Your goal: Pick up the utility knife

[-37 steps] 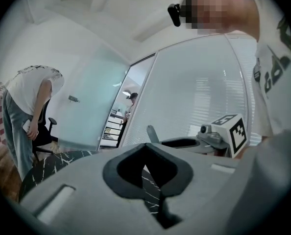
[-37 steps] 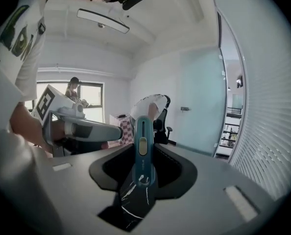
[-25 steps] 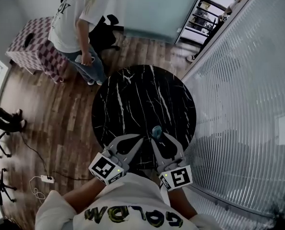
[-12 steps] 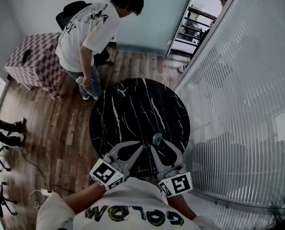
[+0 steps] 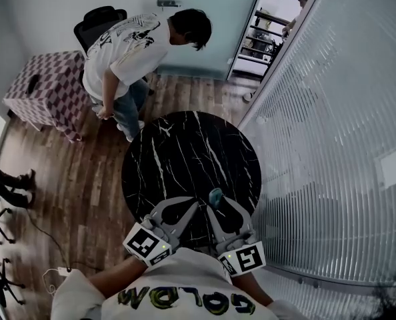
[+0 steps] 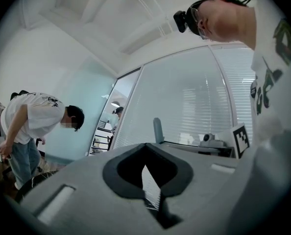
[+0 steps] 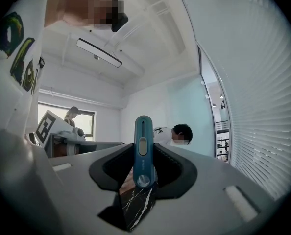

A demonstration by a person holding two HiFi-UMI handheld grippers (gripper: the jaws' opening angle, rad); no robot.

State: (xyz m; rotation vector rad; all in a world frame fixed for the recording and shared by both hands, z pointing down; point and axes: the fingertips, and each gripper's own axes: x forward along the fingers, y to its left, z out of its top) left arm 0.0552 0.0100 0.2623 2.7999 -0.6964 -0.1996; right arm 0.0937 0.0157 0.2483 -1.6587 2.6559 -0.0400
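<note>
The utility knife [image 5: 216, 195] is blue and slim, with a slider on its face. It stands upright between the jaws of my right gripper [image 5: 217, 202], which is shut on it. In the right gripper view the knife [image 7: 143, 131] rises from the right gripper [image 7: 143, 147] with its tip up. My left gripper [image 5: 195, 203] is beside it, shut and holding nothing; in its own view the left gripper [image 6: 148, 145] shows only a thin slit between the pads. Both are held close to my chest, above the near edge of the round black marble table [image 5: 185, 155].
A person in a white T-shirt [image 5: 128, 52] bends over beyond the table, beside a checkered block [image 5: 41, 89] and an office chair [image 5: 98, 19]. A glass wall with blinds [image 5: 331, 145] runs along the right. A cable [image 5: 51, 272] lies on the wooden floor at left.
Both grippers have risen a little together, the knife still in the right one. The table looks smaller below them. The person at the back has shifted right and bent further.
</note>
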